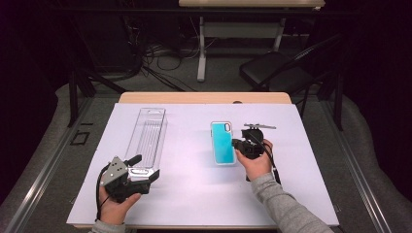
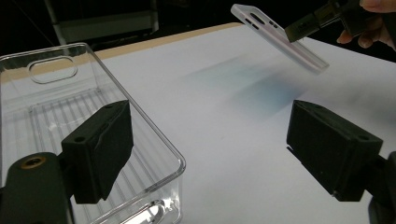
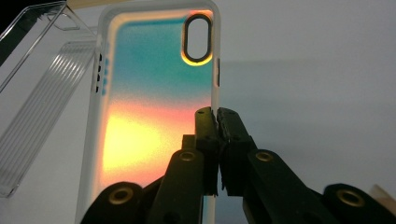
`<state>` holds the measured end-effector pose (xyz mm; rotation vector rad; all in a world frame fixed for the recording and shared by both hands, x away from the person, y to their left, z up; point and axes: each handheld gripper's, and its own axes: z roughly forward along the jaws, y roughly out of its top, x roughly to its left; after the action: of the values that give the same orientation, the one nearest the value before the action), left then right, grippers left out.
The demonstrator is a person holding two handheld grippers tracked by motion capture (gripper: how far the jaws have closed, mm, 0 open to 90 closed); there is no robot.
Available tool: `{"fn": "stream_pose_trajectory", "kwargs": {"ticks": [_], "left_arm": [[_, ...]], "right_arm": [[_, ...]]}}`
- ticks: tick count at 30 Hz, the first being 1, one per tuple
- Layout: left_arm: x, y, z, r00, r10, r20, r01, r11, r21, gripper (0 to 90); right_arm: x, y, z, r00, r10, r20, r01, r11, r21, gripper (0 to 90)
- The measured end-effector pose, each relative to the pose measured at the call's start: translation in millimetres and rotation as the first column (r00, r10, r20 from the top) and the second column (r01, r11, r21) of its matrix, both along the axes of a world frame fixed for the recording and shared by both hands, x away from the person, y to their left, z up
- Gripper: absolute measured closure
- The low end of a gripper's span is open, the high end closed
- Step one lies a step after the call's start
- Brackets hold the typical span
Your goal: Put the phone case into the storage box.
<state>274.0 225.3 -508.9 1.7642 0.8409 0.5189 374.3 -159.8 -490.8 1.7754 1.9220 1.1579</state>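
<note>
1. The right tongs (image 3: 217, 122) are clamped on the side edge of the phone case (image 1: 223, 143), holding it tilted above the white counter (image 1: 194, 184).
2. The left tongs (image 2: 208, 149) gape wide, holding nothing, one jaw over the near end of the clear plastic tray (image 1: 147, 136).
3. The tray lies on the counter, well left of the case.

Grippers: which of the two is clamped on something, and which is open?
The right gripper is shut on the side rim of the phone case, lifting it off the table. The left gripper has its jaws wide apart beside the clear tray, holding nothing.
</note>
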Motion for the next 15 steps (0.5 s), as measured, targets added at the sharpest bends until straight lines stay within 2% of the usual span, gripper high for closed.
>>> {"fn": "stream_pose_trajectory", "kwargs": {"ticks": [7, 12, 15], "left_arm": [[-0.3, -7.7, 4.5, 1.0000, -0.009, -0.005, 0.009, 1.0000, -0.001, 14.9], [2.1, -17.3, 8.5, 0.9998, -0.011, -0.015, 0.011, 0.9999, 0.003, 15.1], [4.3, -24.2, 11.7, 0.9996, -0.018, -0.021, 0.018, 0.9998, 0.005, 15.4]], "right_arm": [[-8.0, 2.3, 2.8, 0.9988, 0.031, 0.039, -0.031, 0.9995, -0.007, 87.7], [-16.5, 6.3, 6.4, 0.9939, 0.062, 0.091, -0.063, 0.9980, 0.000, 87.7], [-19.5, 7.6, 7.4, 0.9922, 0.073, 0.101, -0.074, 0.9972, 0.004, 87.7]]}}
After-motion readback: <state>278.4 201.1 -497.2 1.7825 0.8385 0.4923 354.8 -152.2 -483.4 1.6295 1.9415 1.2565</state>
